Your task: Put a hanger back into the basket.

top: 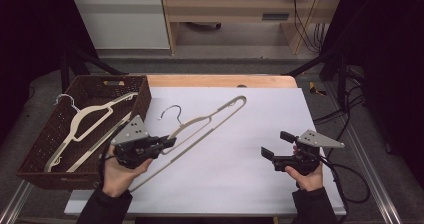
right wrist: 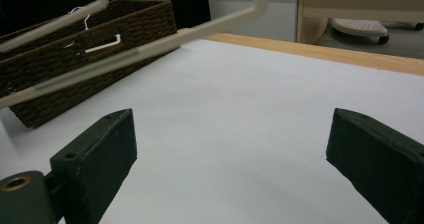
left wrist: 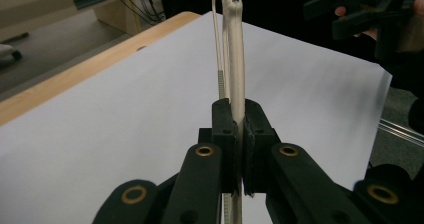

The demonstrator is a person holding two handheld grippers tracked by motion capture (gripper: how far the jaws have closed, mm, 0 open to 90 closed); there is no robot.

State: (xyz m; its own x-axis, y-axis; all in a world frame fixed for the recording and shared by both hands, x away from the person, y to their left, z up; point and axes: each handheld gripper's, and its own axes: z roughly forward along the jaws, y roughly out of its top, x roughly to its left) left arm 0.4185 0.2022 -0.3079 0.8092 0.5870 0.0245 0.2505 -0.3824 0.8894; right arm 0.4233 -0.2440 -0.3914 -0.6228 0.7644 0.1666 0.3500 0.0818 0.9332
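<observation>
No readable text anywhere — no labels, brands or numbers (nothing legible, even up close).

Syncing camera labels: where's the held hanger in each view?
High view: hanger left of centre, left gripper clamped on it.
Left gripper view: hanger edge-on between the jaws, running up the middle.
Right gripper view: hanger crosses the upper left.
Shared landmark: white sheet.

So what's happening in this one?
A person works two handheld grippers over a white sheet on the table. The left gripper is shut on a cream plastic clothes hanger, holding it beside the brown wicker basket, where another cream hanger already lies. The right gripper is open, nothing between its jaws.
</observation>
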